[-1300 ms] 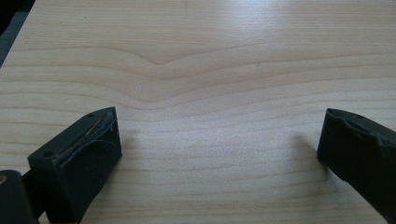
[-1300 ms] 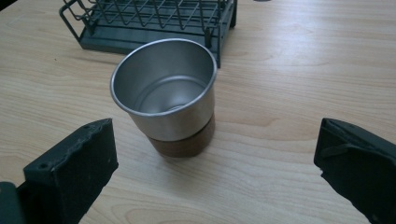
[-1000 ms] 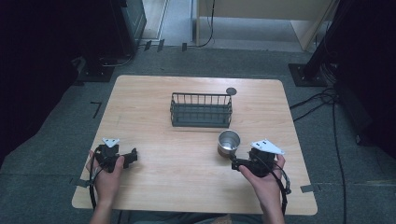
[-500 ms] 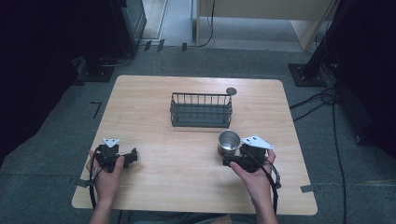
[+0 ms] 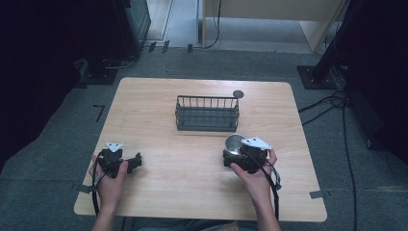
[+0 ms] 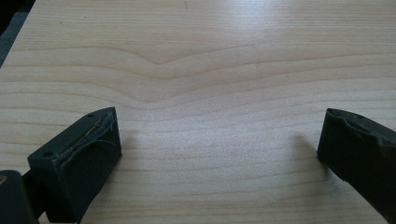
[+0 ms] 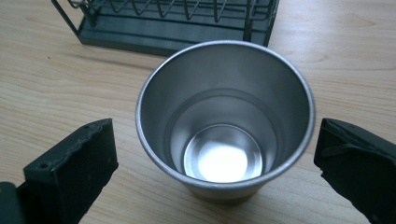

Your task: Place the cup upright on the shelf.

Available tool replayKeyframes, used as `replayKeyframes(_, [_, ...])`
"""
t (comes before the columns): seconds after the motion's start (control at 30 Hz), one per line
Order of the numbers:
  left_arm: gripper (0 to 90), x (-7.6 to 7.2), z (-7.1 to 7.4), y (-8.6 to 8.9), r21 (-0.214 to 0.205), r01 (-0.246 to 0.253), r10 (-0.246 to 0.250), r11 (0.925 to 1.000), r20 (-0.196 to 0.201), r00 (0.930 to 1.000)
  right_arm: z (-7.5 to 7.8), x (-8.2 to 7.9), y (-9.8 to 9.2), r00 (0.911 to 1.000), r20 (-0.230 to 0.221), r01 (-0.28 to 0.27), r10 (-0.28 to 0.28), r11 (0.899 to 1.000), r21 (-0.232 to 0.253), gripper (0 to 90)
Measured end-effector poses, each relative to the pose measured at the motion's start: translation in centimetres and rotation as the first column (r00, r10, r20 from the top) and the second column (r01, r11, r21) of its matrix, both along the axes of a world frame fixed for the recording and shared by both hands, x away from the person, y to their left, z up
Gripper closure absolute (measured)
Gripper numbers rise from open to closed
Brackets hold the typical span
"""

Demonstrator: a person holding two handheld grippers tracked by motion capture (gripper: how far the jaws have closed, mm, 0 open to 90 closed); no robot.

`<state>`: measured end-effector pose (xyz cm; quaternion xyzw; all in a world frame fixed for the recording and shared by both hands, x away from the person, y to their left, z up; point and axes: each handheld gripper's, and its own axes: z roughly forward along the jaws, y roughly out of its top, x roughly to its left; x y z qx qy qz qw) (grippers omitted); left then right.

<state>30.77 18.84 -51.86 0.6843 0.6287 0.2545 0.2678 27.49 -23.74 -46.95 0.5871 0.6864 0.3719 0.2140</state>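
— What was biggest there?
— The table (image 5: 159, 106), pale wood, on grey floor. Next came the basket (image 5: 207, 113), a dark wire one standing toward the far middle, with a small dark disc (image 5: 238, 94) just beyond its right far corner.

— And the cup?
— The cup (image 7: 224, 116), plain steel, stood upright on the table just in front of the basket's right end, mouth up and nothing in it that I could see.

— Who had hold of it?
— Nobody. The right gripper (image 7: 215, 163) had its jaws spread wide, one on each side of the cup, gaps showing on both sides, so it gripped nothing.

— The other one?
— The left gripper (image 6: 219, 149) sat low over bare wood near the table's left front, well apart from the cup, jaws wide and nothing between them. A hand (image 5: 111, 180) held it there.
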Motion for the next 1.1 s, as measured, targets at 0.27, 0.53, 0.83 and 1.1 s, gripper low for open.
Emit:
replayKeyframes(0.27, [0.0,0.0,0.0,0.0,-0.001,0.002,-0.002,1.0000,0.001,1.0000,-1.0,1.0,0.6,0.9997,-0.015,0.020,-0.021,0.999,-0.049,0.0])
replayKeyframes(0.53, [0.0,0.0,0.0,0.0,-0.001,0.003,-0.003,1.0000,0.001,1.0000,-1.8,1.4,1.1,0.9986,-0.006,0.052,-0.052,0.993,-0.102,13.7])
replayKeyframes(0.83, [0.0,0.0,0.0,0.0,-0.001,0.003,-0.003,1.0000,0.001,1.0000,-1.4,1.1,1.0,0.9987,0.028,0.046,-0.043,0.992,-0.114,18.4])
replayKeyframes(1.1, [0.0,0.0,0.0,0.0,-0.001,0.003,-0.003,1.0000,0.001,1.0000,0.0,1.1,1.0,0.9985,0.049,0.030,-0.025,0.995,-0.096,18.4])
